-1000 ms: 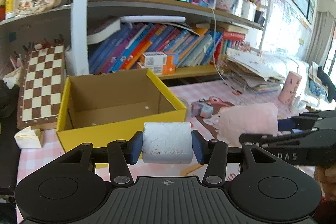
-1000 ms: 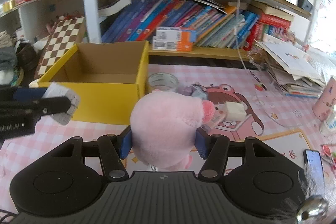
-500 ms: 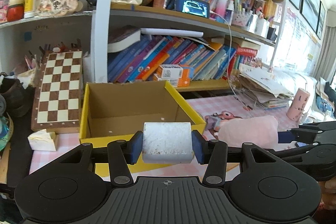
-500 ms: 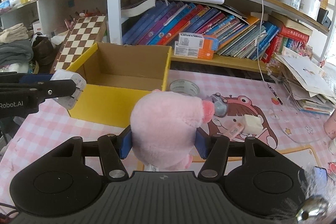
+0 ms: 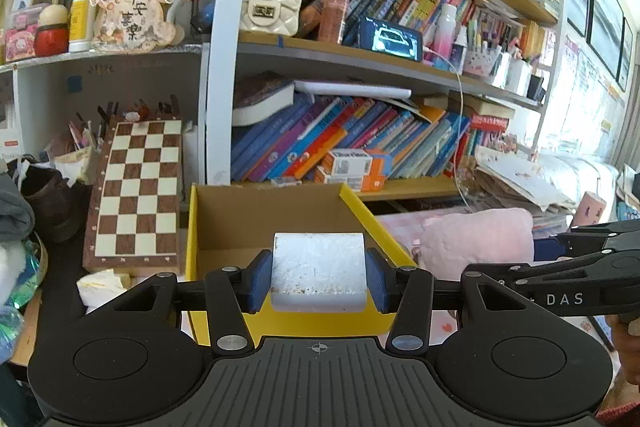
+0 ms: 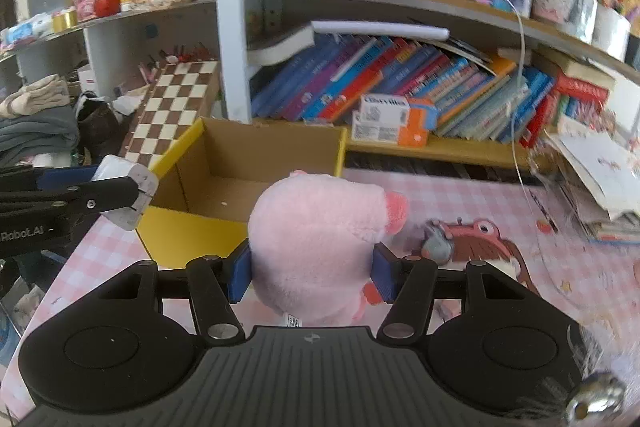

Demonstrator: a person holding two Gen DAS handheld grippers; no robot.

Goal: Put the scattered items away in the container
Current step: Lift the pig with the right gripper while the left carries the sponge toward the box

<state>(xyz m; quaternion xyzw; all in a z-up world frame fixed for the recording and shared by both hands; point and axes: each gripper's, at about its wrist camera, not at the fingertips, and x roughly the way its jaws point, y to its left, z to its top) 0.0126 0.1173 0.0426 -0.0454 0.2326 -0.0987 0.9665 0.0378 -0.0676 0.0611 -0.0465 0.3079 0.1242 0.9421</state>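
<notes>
My left gripper (image 5: 318, 281) is shut on a white block (image 5: 319, 273) and holds it over the front wall of the open yellow cardboard box (image 5: 368, 217). My right gripper (image 6: 312, 277) is shut on a pink plush pig (image 6: 316, 239), held just in front of the box's (image 6: 172, 235) right front corner. In the right wrist view the left gripper (image 6: 120, 195) with the white block (image 6: 128, 197) hangs at the box's left front corner. In the left wrist view the pig (image 5: 476, 241) and the right gripper (image 5: 568, 267) sit to the right of the box.
A chessboard (image 5: 140, 187) leans left of the box. A bookshelf with books (image 6: 400, 87) stands behind it. On the pink checked tablecloth (image 6: 460, 195) lies a small grey toy (image 6: 438, 247) on a frog-print mat. Paper stacks (image 6: 600, 179) lie at the right.
Both grippers have risen and moved toward the box with their loads. The white block now sits over the box's front wall, and the pig is nearer the box's right front corner.
</notes>
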